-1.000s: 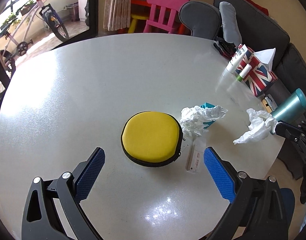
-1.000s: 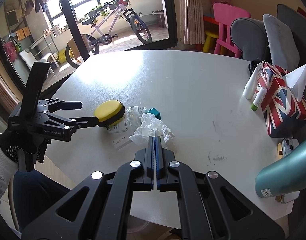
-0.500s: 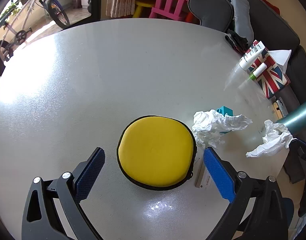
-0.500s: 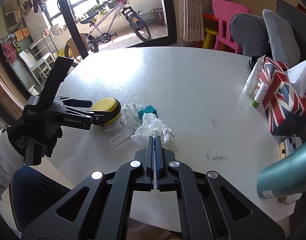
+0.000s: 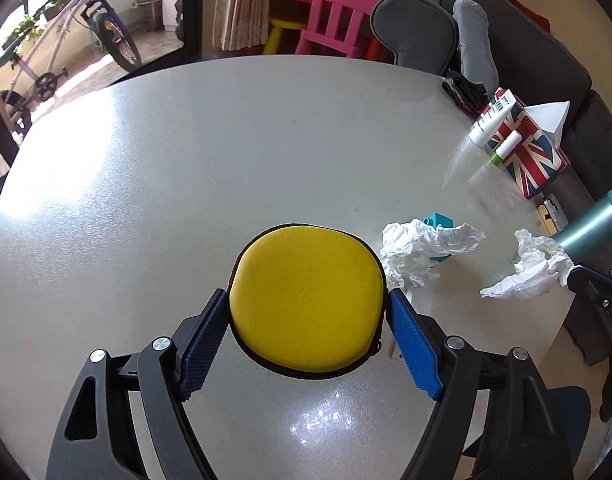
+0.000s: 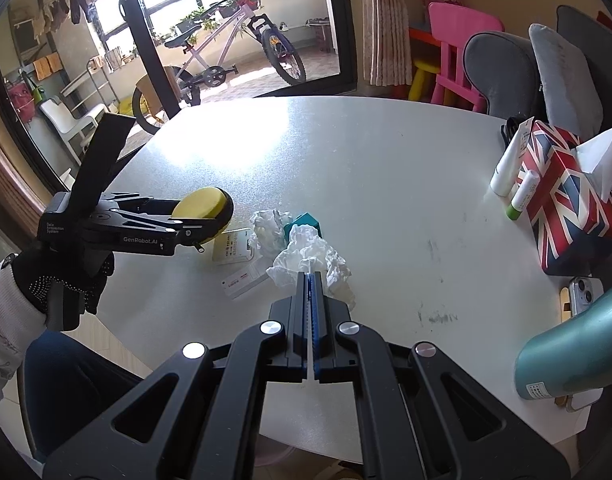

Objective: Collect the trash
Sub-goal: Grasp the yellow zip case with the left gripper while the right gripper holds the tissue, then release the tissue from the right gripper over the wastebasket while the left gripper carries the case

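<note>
My left gripper is shut on a round yellow zip case, its blue pads against both sides; the case is tilted, held at the table's near-left edge. My right gripper is shut on a crumpled white tissue, which hangs from its tips over the table. That tissue shows at the right in the left wrist view. A second crumpled tissue lies right of the case, over a small teal box.
Two small white packets lie by the case. A Union Jack tissue box with two tubes stands far right. A teal flask and a phone are near right. Chairs ring the far side.
My left gripper moved forward around the yellow case and closed on it. My right gripper stayed shut on its tissue, shifting slightly.
</note>
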The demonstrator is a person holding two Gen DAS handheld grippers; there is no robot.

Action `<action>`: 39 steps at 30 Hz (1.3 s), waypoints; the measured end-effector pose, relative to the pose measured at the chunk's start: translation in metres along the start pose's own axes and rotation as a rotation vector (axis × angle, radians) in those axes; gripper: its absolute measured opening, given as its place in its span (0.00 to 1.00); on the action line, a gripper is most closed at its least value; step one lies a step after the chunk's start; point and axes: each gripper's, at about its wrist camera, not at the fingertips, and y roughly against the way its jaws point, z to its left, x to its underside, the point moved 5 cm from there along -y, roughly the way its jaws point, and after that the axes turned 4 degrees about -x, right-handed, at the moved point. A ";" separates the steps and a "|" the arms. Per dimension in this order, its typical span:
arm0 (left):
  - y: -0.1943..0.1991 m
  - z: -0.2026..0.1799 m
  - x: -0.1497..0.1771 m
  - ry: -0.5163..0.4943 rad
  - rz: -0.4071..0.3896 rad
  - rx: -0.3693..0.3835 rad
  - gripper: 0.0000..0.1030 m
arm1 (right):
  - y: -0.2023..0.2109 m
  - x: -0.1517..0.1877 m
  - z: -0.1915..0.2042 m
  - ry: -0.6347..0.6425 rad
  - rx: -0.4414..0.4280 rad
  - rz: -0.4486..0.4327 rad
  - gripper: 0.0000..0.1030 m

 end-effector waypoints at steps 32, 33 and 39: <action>0.151 -0.047 0.126 -0.121 -0.173 -0.005 0.74 | 0.058 0.077 0.104 0.188 -0.131 0.069 0.01; 0.151 -0.048 0.130 -0.119 -0.169 -0.002 0.74 | 0.057 0.082 0.106 0.192 -0.139 0.082 0.01; 0.152 -0.050 0.150 -0.105 -0.154 0.009 0.74 | 0.043 0.113 0.118 0.196 -0.179 0.150 0.01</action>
